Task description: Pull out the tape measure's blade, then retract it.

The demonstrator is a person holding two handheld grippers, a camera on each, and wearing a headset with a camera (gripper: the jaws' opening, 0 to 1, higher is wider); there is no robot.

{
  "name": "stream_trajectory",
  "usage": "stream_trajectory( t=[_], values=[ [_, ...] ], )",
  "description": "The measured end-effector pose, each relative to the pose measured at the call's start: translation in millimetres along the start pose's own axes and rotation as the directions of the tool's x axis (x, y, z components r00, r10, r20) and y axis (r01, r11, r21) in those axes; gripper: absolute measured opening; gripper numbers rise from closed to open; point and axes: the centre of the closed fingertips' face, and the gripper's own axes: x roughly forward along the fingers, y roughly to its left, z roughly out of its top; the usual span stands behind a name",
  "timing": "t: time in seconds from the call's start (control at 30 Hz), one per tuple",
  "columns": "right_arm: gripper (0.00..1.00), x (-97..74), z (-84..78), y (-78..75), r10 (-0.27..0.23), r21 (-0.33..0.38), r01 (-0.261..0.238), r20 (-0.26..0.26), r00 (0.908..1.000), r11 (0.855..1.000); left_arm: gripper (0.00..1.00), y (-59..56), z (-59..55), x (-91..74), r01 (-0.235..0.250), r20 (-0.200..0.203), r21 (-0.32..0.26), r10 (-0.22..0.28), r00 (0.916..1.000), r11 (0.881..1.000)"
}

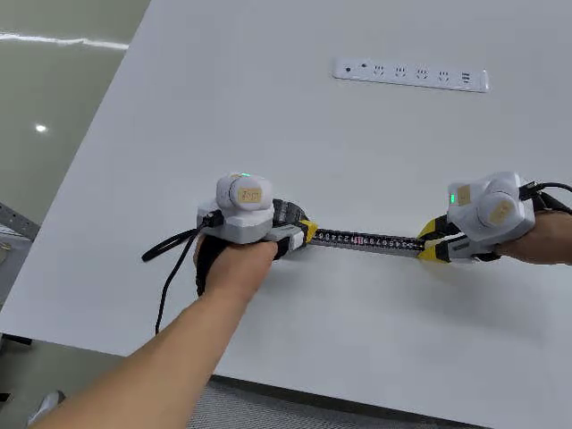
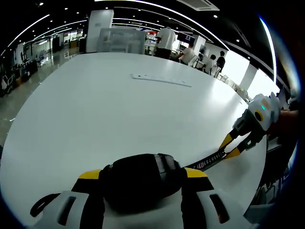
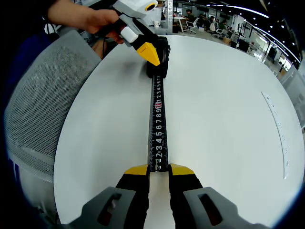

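Tape measure (image 1: 288, 219) sits on the white table (image 1: 357, 134), toward your near edge. Its black case is clamped between the yellow-tipped jaws of your left gripper (image 1: 299, 234). The blade (image 1: 366, 240) is out, numbers facing up, running straight and low over the table from the case to your right gripper (image 1: 435, 241), whose jaws are pinched tight on the blade's end. The two grippers are well apart. A black cable (image 1: 170, 259) hangs from the left gripper past the table edge. A white power strip (image 1: 411, 74) lies farther back, well apart from the tape.
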Motion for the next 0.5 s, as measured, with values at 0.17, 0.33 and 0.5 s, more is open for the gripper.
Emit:
stream_trajectory(
  t=[0.17, 0.33, 0.5],
  values=[
    [0.11, -0.2, 0.2, -0.5, -0.001, -0.001, 0.001, -0.003, 1.0000, 1.000, 0.60, 0.3, 0.0, -0.4, 0.005, 0.002, 0.008, -0.005, 1.0000, 1.000],
    [0.11, -0.2, 0.2, -1.2, -0.001, 0.000, 0.001, -0.003, 1.0000, 1.000, 0.59, 0.0, 0.2, -1.0, 0.017, 0.009, 0.009, -0.018, 0.9998, 1.000],
    [0.11, -0.2, 0.6, -1.1, -0.001, 0.002, 0.001, 0.002, 1.0000, 1.000, 0.58, -1.4, 0.1, -2.5, 0.024, 0.015, 0.008, -0.024, 0.9996, 1.000]
  ],
)
